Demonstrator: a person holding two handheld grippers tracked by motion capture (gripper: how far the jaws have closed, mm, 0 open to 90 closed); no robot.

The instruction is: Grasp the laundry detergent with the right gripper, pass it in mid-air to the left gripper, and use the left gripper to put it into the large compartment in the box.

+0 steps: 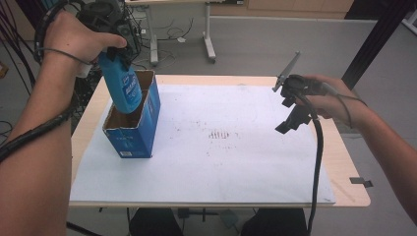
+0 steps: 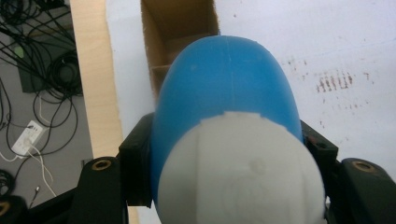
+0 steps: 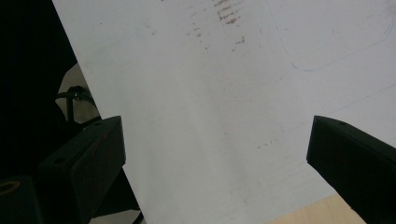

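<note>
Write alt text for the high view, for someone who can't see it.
The left hand-held gripper holds a blue bottle tilted, its lower end inside an open blue cardboard box on a white sheet covering the table. The right hand-held gripper hovers open over the sheet's right side.

A lab: cable tangles [image 2: 42,88] on grey floor [image 1: 275,44], paper-covered table [image 1: 344,162].
</note>
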